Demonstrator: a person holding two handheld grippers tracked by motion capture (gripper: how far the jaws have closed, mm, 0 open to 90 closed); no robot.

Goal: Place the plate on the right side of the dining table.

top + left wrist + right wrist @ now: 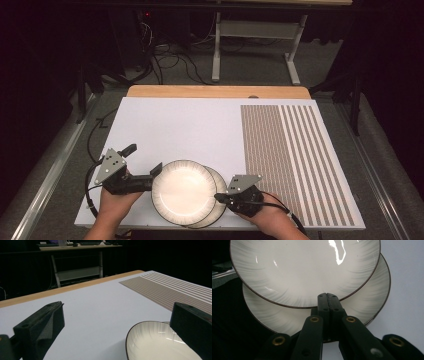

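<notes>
High view: two stacked plates (dark-rimmed) sit at the worktop's (165, 125) near edge, upper plate (183, 191) offset over the lower plate (220, 207). Left tongs (146, 160) gape wide beside the upper plate's rim; right tongs (328, 297) are pressed together, tips against its rim.

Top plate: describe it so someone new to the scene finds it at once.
On the white board, look at the near edge between the two claws, where two pale dark-rimmed plates overlap. The top plate is the left one, with its whole round rim visible. The lower plate peeks out only as a crescent on its right, where the right claw sits.
</notes>
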